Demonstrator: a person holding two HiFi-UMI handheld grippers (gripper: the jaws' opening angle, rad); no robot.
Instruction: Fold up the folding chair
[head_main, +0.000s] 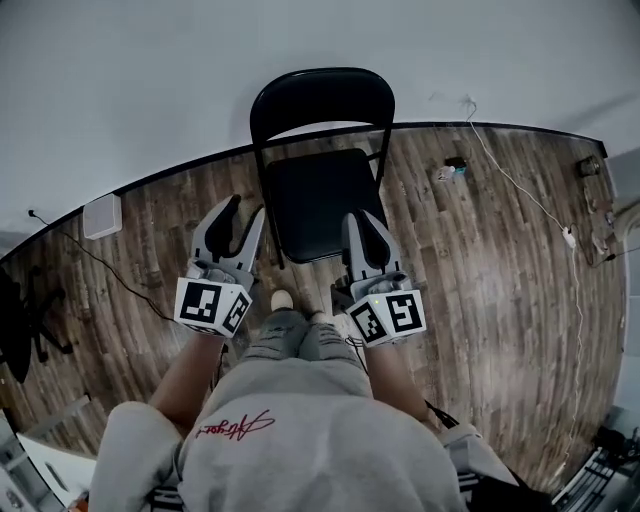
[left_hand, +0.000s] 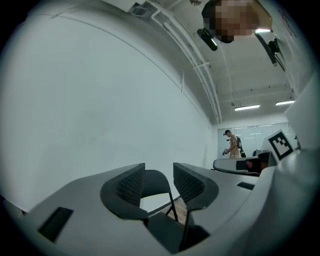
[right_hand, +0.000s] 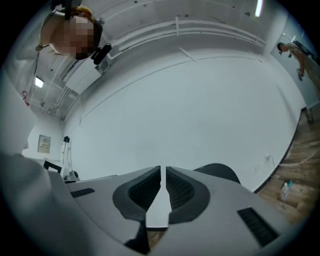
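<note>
You're in a bare, lab-like hall. A plain white wall (head_main: 120, 80), plank floor (head_main: 480, 270), exposed ceiling pipes (left_hand: 197, 65) and strip lights (left_hand: 247, 107) show it.

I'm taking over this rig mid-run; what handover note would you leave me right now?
Left gripper: open, empty, beside the seat's front left corner.
Right gripper: shut, empty, at the seat's front right.
Black metal folding chair: unfolded, standing on the wooden plank floor by the white wall.
Done: nothing yet; neither gripper holds the chair.
Left: grip it and fold it flat.
</note>
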